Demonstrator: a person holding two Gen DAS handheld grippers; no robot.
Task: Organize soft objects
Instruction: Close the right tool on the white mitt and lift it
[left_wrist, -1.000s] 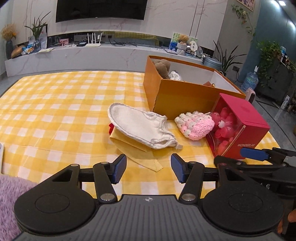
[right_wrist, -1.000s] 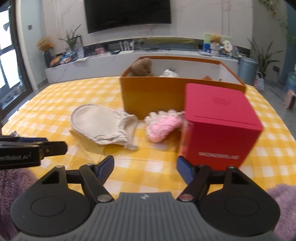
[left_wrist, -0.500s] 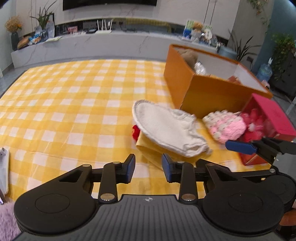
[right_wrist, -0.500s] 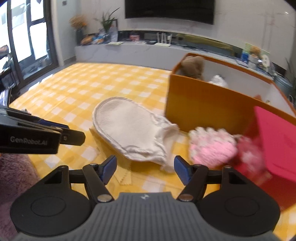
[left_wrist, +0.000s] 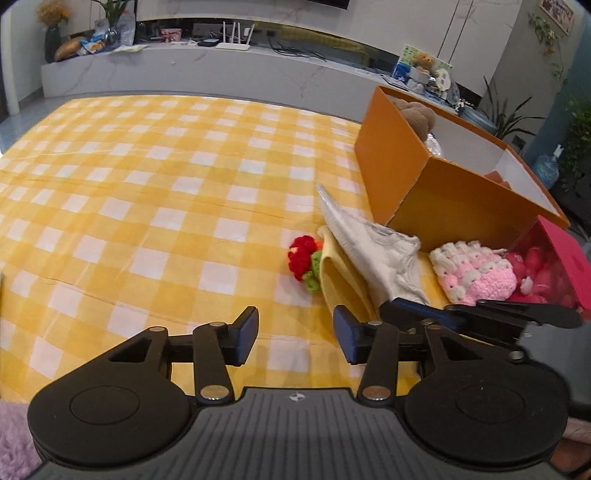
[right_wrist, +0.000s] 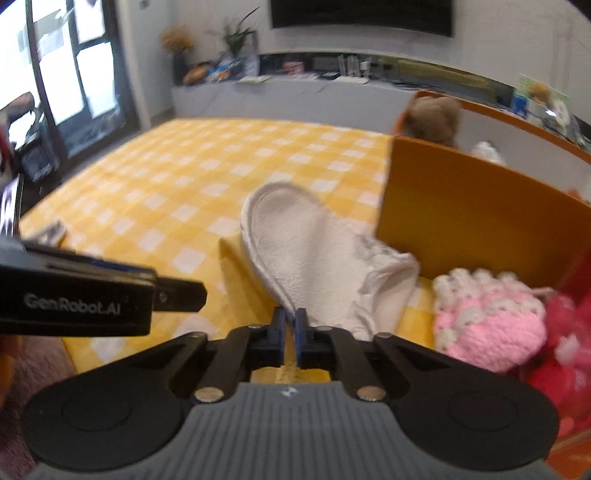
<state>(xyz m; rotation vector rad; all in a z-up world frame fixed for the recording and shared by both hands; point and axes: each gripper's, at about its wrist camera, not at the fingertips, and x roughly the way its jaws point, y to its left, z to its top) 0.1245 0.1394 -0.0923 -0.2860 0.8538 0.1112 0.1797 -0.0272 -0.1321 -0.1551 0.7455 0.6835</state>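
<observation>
A white terry mitt (left_wrist: 373, 247) (right_wrist: 306, 251) lies over a folded yellow cloth (left_wrist: 340, 277) (right_wrist: 236, 258) on the yellow checked tablecloth. My right gripper (right_wrist: 290, 321) (left_wrist: 406, 308) is shut on the mitt's near edge, which is raised. A red and green crochet flower (left_wrist: 303, 260) peeks out at the cloth's left. A pink and white crochet piece (left_wrist: 476, 273) (right_wrist: 487, 325) lies right of the mitt. My left gripper (left_wrist: 295, 334) (right_wrist: 177, 293) hovers left of the pile with its jaws opening and nothing between them.
An orange open box (left_wrist: 454, 206) (right_wrist: 461, 225) with a brown teddy bear (left_wrist: 415, 112) (right_wrist: 432, 118) stands behind the pile. A red box (left_wrist: 565, 254) of pink items sits at the far right. Purple fuzzy fabric (left_wrist: 14, 435) shows at the bottom left corner.
My right gripper closed on the mitt's near edge and lifted it, baring more of the red crochet flower. Both grippers moved in towards the pile. The left jaws narrowed, then widened.
</observation>
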